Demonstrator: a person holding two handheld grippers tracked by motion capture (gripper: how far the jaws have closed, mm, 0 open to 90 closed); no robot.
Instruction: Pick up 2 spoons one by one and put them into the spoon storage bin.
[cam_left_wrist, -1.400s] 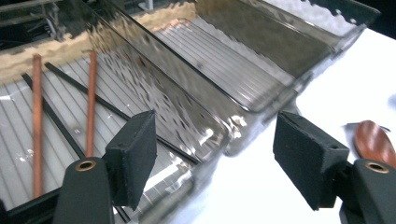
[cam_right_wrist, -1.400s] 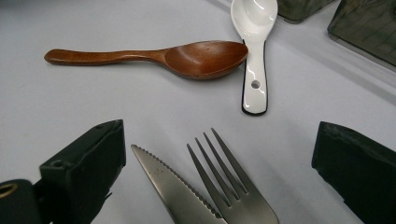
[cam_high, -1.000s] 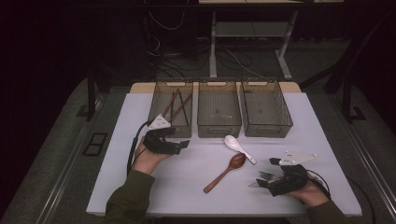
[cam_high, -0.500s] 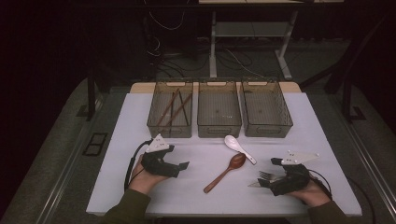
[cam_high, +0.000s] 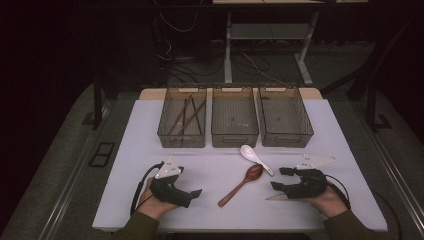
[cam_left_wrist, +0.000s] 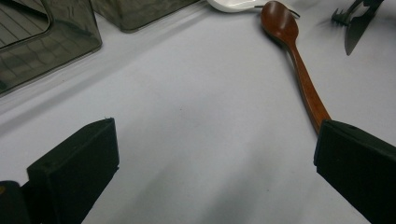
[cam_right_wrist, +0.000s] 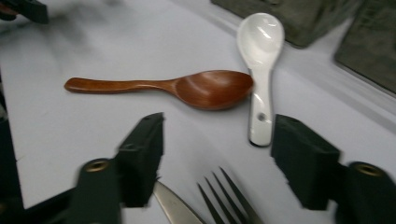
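Both forearms come in from the near edge of the white table (cam_high: 125, 130), each hand wrapped around a gripper held low over the surface.

The left gripper (cam_high: 196, 192) lies roughly level, pointing toward the middle of the table and the wooden spoon (cam_high: 242, 183). Its jaws have just been opening and now stand wide apart, released, with bare tabletop between them. In the left gripper view the spoon's handle end (cam_left_wrist: 314, 106) runs down to just beside the right-hand jaw; contact cannot be confirmed.

The right gripper (cam_high: 279, 178) points leftward, toward the spoons. Its jaws have just been closing and stand partly open. In the right gripper view a fork (cam_right_wrist: 229, 198) and a knife blade (cam_right_wrist: 175, 205) lie between and below the jaws, but the pads press on neither.

The wooden spoon lies on the table between the two grippers, its bowl touching the white ceramic spoon (cam_high: 255, 158), which lies just in front of the bins. The high view shows three dark bins (cam_high: 234, 141) in a row at the far side, the left one holding chopsticks (cam_high: 185, 116). The knife tip (cam_high: 272, 197) shows there below the right gripper; the fork cannot be made out in that view. The right gripper view shows the ceramic spoon's handle (cam_right_wrist: 259, 119) crossing the wooden bowl's edge.
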